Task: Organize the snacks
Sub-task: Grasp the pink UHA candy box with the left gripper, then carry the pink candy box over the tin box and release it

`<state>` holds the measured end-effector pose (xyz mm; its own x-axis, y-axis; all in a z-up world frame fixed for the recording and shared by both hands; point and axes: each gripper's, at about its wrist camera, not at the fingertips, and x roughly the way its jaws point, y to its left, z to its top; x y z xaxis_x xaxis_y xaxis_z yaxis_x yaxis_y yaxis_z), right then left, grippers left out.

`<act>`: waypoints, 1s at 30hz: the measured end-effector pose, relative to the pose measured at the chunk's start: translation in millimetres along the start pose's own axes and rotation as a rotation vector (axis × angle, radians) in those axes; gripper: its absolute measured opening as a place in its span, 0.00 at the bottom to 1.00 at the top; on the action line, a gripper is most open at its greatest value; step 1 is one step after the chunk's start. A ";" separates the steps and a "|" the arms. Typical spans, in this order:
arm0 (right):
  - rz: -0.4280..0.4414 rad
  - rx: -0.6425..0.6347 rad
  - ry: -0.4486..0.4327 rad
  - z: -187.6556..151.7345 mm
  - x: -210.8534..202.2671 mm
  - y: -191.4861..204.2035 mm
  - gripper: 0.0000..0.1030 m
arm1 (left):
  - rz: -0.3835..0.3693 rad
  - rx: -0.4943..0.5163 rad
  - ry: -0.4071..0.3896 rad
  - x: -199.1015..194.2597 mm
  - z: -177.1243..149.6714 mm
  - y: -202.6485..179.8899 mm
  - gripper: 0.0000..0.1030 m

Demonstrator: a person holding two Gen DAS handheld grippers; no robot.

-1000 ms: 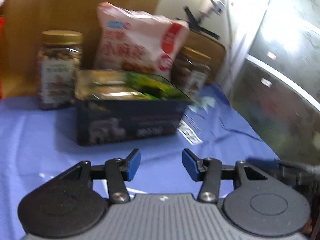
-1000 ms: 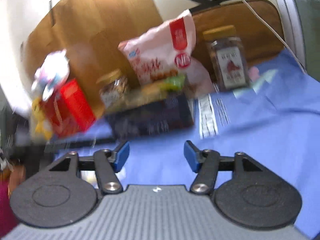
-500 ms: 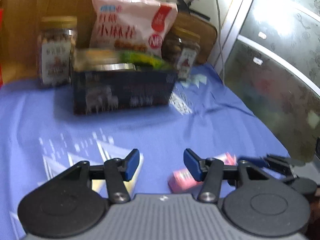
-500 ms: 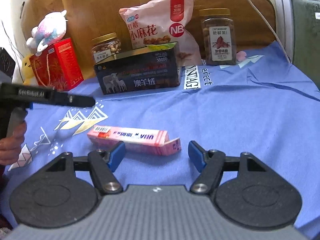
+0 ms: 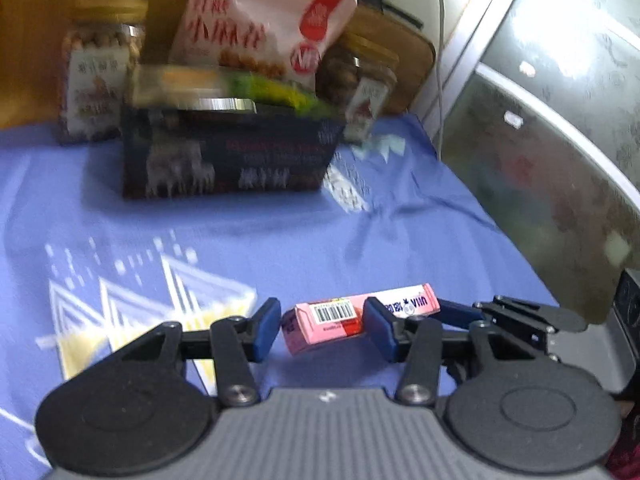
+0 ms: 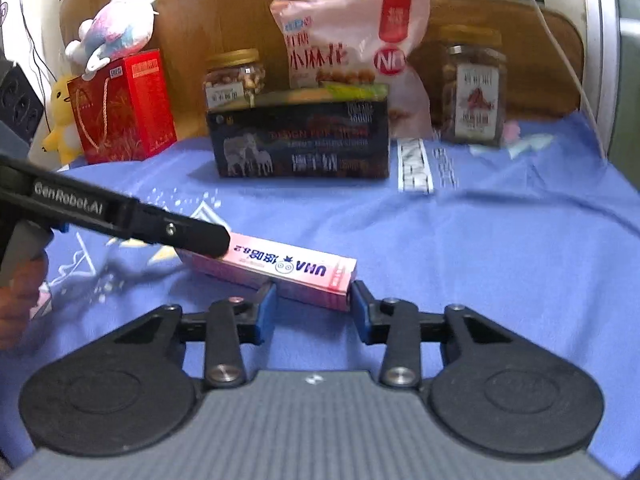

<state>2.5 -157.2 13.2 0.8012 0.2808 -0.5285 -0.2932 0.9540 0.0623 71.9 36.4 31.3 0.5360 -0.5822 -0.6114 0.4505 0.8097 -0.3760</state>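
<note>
The pink box lies flat on the blue cloth of the desk, in front of the dark box, snack bag and 2 jars. The R gripper has just been closing, and its jaws now sit right at one end of the pink box, about touching both sides. The L gripper is part open around the other end w/ small gaps, not squeezing it.

Both wrist views—low, close—share the pink box.
</note>
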 end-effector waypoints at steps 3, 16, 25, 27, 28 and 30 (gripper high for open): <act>-0.009 -0.032 -0.072 25.8 5.6 4.8 0.42 | 0.032 0.014 -0.077 -11.1 26.1 1.1 0.45; 0.008 -0.050 -0.127 122.8 115.8 -17.3 0.45 | 0.184 -0.161 -0.198 34.8 131.5 75.6 0.46; -0.002 0.115 -0.241 86.8 50.1 -41.4 0.52 | 0.235 -0.131 -0.267 20.6 108.8 55.1 0.46; -0.024 0.157 -0.244 69.4 36.7 -44.7 0.53 | 0.221 -0.082 -0.271 14.6 97.9 35.7 0.48; -0.039 0.178 -0.237 61.1 31.8 -46.3 0.53 | 0.206 -0.065 -0.269 13.1 90.1 25.8 0.48; -0.053 0.237 -0.209 43.1 23.2 -50.7 0.53 | 0.180 -0.053 -0.242 15.4 73.7 9.8 0.48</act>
<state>58.4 -194.6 34.3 0.9092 0.2217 -0.3524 -0.1379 0.9590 0.2476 137.2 30.0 69.5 0.7610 -0.4245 -0.4906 0.2985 0.9005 -0.3161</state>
